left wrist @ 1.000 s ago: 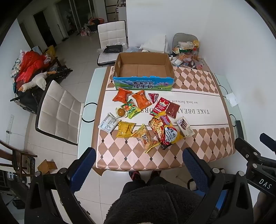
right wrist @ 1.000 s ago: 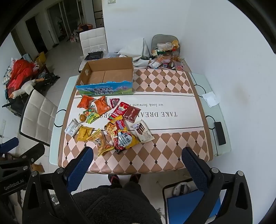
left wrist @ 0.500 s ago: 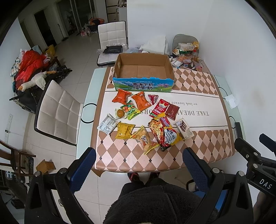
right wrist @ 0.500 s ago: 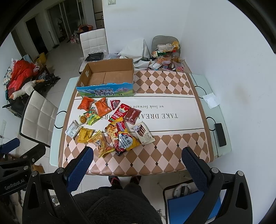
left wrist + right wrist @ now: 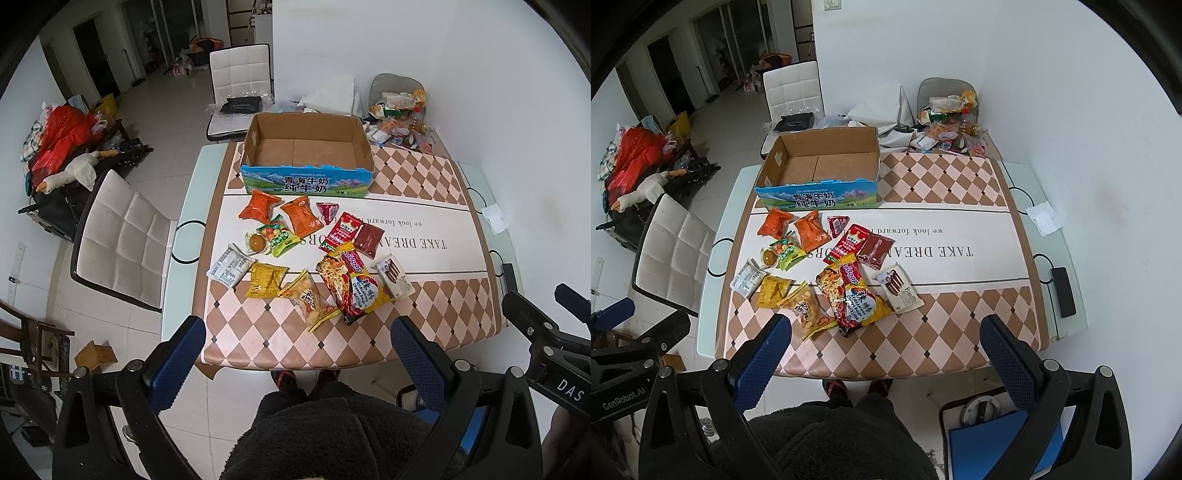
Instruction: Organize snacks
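Both grippers, left (image 5: 295, 354) and right (image 5: 884, 350), are held wide apart and bare above the table's (image 5: 424, 332) near edge. The snack packets (image 5: 306, 254) are scattered across its middle, toward the left edge, with nothing blocking them. The cardboard box (image 5: 306, 184) is set just behind them. More clutter (image 5: 399, 118) is piled at the far right corner.

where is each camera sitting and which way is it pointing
Left wrist: on the left tool, held high before the table's near edge, looking down at the snacks and cardboard box; its open blue fingers, dark fleece and shoes show.
Right wrist: on the right tool, same downward look from further right; open fingers and fleece show.
Shared: box, ramen packet, each other's tool at the frame edge.
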Tool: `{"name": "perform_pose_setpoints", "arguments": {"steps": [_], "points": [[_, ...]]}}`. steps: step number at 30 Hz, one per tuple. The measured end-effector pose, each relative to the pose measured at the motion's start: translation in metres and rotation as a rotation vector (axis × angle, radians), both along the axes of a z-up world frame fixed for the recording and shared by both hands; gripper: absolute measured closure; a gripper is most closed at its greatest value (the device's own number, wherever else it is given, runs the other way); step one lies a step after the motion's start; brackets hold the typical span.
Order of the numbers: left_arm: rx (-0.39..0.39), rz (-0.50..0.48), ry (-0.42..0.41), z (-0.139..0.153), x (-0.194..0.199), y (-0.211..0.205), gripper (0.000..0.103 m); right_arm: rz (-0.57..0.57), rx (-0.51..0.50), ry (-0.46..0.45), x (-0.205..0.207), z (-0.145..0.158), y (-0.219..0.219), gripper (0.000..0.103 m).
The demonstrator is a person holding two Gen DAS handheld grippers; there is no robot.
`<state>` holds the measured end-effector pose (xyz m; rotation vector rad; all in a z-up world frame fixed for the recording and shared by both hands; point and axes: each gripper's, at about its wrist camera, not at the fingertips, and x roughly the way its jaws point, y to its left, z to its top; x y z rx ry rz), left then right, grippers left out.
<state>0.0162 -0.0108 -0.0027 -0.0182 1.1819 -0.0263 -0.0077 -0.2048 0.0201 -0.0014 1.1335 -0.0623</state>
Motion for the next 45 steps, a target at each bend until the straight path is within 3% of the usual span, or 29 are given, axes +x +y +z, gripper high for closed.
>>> {"name": "perform_pose_setpoints", "arguments": {"steps": [37,45], "points": [[-0.005,0.001,-0.015,0.005,0.005,0.015,0.001,0.002,0.005,-0.018,0.01,0.01,0.002,0.0],[-0.002,0.036,-0.008,-0.005,0.011,0.022,0.001,-0.013,0.033,0.014,0.01,-0.015,0.003,0.0]]}}
